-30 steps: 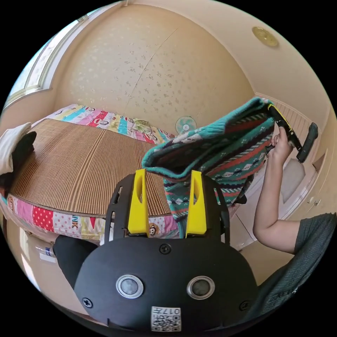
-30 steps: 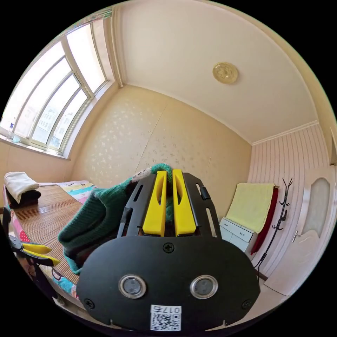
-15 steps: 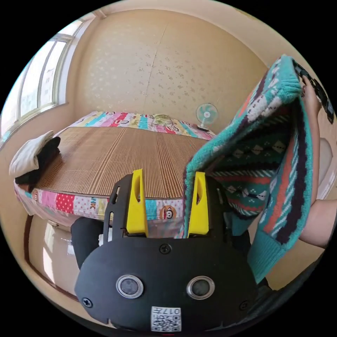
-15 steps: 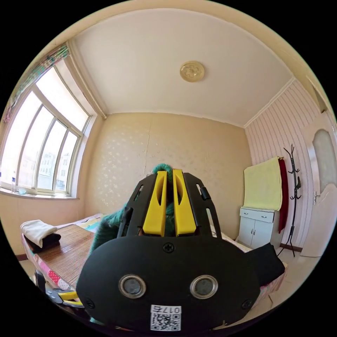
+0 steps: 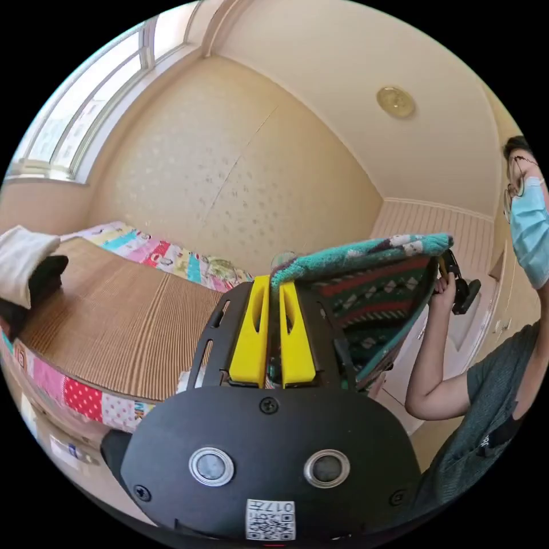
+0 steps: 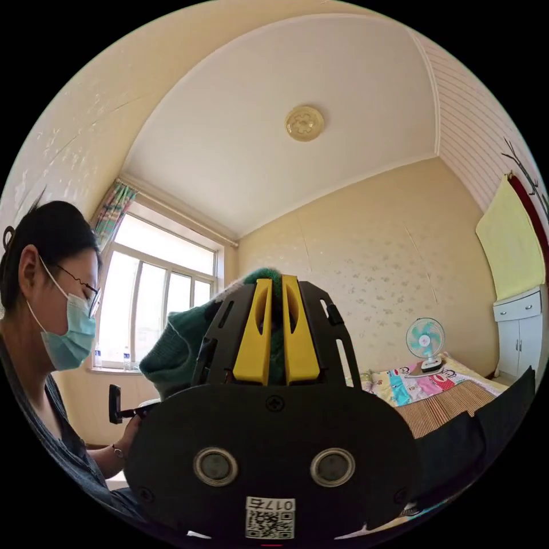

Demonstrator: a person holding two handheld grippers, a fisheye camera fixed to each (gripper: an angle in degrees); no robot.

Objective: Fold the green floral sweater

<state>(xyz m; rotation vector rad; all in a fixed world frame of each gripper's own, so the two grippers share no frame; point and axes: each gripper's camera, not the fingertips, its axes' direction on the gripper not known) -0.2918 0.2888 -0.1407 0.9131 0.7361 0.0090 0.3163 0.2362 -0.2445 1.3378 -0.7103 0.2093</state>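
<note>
The green floral sweater (image 5: 372,286) hung in the air between the two grippers, clear of the bed (image 5: 114,320), stretched by one knitted edge. In the left gripper view the left gripper (image 5: 274,331) had its yellow jaws drawn narrow, with the teal ribbed edge of the sweater pinched between them at the tips. From there the edge ran off to the right and slightly up, toward the right gripper (image 5: 452,280), which a hand (image 5: 443,291) held at the far end of that edge, close by the person's masked face.

In the right gripper view the right gripper (image 6: 275,337) also had its jaws narrow, green knit showing in the slit between them and bulging out to the left (image 6: 177,349); I judged it to be clamped on the sweater.

So the sweater's long axis lay along the line from one pair of jaws to the other, roughly level, with the body of the garment drooping below that line. The bed, with its brown woven mat, lay to the left of and below the hanging sweater, well apart from it. A stack of folded clothes (image 5: 26,274) sat at the far left end of the mat.

The coming move, as I judged it, turned on that: both grippers would have to carry the taut edge leftward and down together, so that the drooping body met the mat first and spread flat. The left gripper was the nearer to the bed.
</note>
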